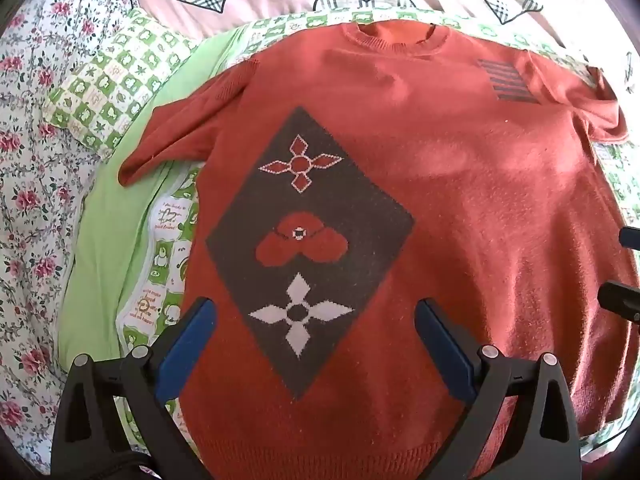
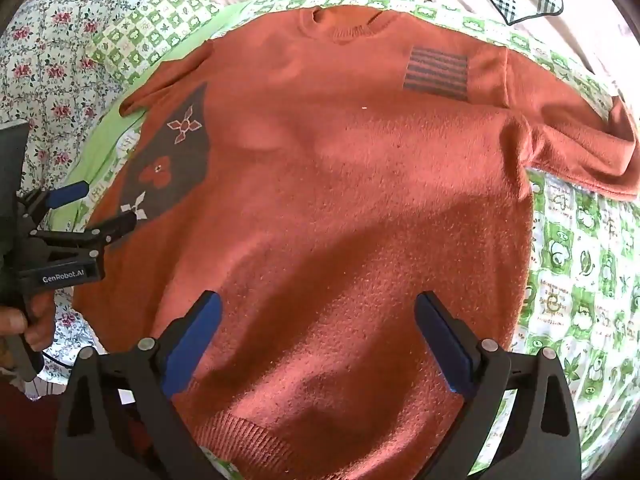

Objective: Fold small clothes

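Flat on a green-checked quilt (image 1: 104, 88) lies the orange sweater (image 1: 460, 200), both tongs (image 1: 316, 344) (image 2: 318, 338) spread wide, empty.

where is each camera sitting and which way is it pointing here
Left wrist: on the left gripper, looking steeply down at the grey diamond panel of the orange sweater; its own open blue-padded fingers show.
Right wrist: on the right gripper, looking steeply down at the sweater's plainer half and striped patch; its own open fingers show, plus the left gripper and a hand at the left edge.
Shared: the sweater, spread flat on the green checked blanket.
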